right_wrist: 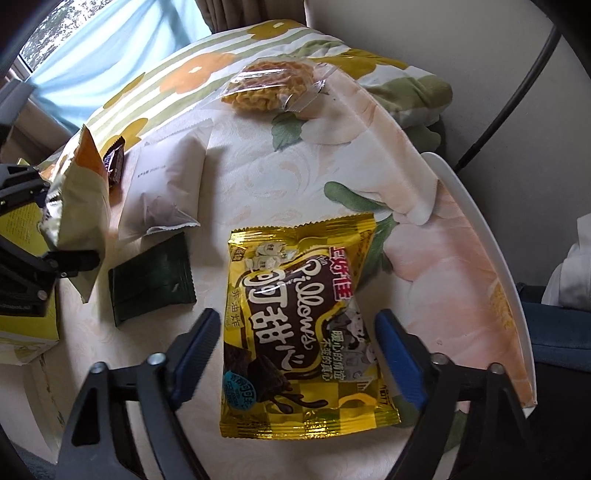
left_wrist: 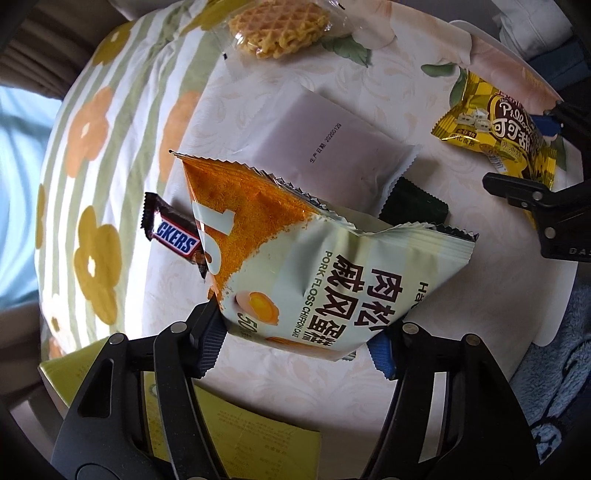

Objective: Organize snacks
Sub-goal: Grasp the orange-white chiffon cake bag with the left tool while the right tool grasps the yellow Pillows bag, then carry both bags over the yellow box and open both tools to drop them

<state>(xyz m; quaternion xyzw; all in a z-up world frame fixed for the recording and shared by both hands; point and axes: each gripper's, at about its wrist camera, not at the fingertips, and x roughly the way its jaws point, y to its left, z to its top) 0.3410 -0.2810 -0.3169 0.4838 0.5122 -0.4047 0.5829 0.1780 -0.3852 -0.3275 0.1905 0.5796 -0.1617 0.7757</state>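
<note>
Looking along the left gripper (left_wrist: 297, 349), we see its jaws closed on the lower end of the pork floss chiffon cake bag (left_wrist: 295, 266), which hangs lifted off the surface (left_wrist: 295, 387), its long axis running from the pads up toward the orange crimped end at upper left. Beneath it lie a Snickers bar (left_wrist: 171, 236), a pale white packet (left_wrist: 321, 147) and a dark green packet (left_wrist: 413, 206). A bagged waffle snack (left_wrist: 280, 29) sits at the far edge, against a flowered pillow (left_wrist: 92, 147).

The right wrist view shows what that one barely catches: the yellow Pillows cocoa bag (right_wrist: 295, 325) lying flat on the floral cloth, long axis running straight away from the camera, its printed top pointing away. The right gripper (right_wrist: 297, 350) straddles it, jaws partly open, each blue pad seemingly just clear of the bag's sides, though blur makes contact hard to judge. Only here do we see the yellow box (right_wrist: 26, 258) behind the left gripper, and the surface's white rim.
</note>
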